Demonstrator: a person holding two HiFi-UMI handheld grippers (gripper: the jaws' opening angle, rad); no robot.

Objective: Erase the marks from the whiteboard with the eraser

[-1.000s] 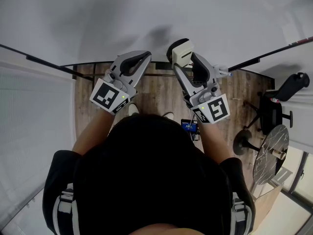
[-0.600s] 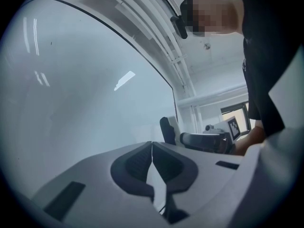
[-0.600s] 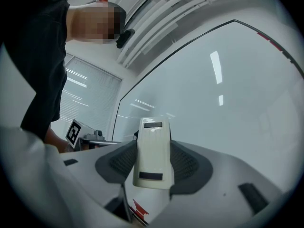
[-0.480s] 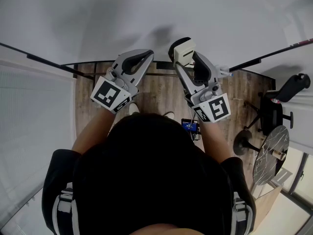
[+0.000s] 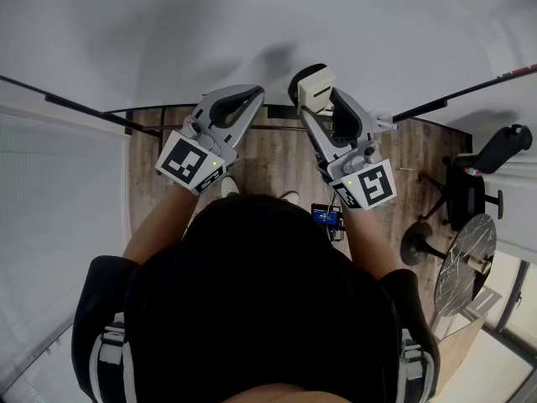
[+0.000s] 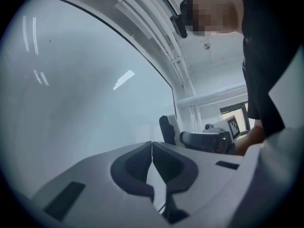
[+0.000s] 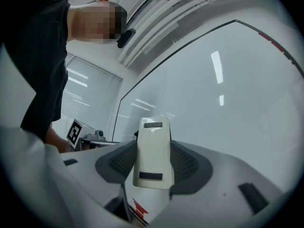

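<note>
The whiteboard (image 5: 277, 15) fills the top of the head view, its surface plain white with no marks that I can see. My right gripper (image 5: 312, 99) is shut on a cream-white eraser (image 5: 314, 88), whose dark pad end sits at the board's lower part. In the right gripper view the eraser (image 7: 153, 151) stands clamped between the jaws of my right gripper (image 7: 153, 163), with the whiteboard (image 7: 223, 94) behind it. My left gripper (image 5: 244, 99) hangs beside it, shut and empty. The left gripper (image 6: 151, 148) shows its jaws closed together before the whiteboard (image 6: 80, 94).
The board's dark frame (image 5: 59, 99) runs along its lower edge. Below lies a wooden floor (image 5: 268, 162). A black office chair (image 5: 478, 175) and a round marble-look table (image 5: 466, 263) stand at the right. A small blue-screened device (image 5: 325, 217) lies on the floor.
Both grippers shifted very slightly to the right along the board's lower edge a second ago; they have been still since. The eraser stays clamped.
</note>
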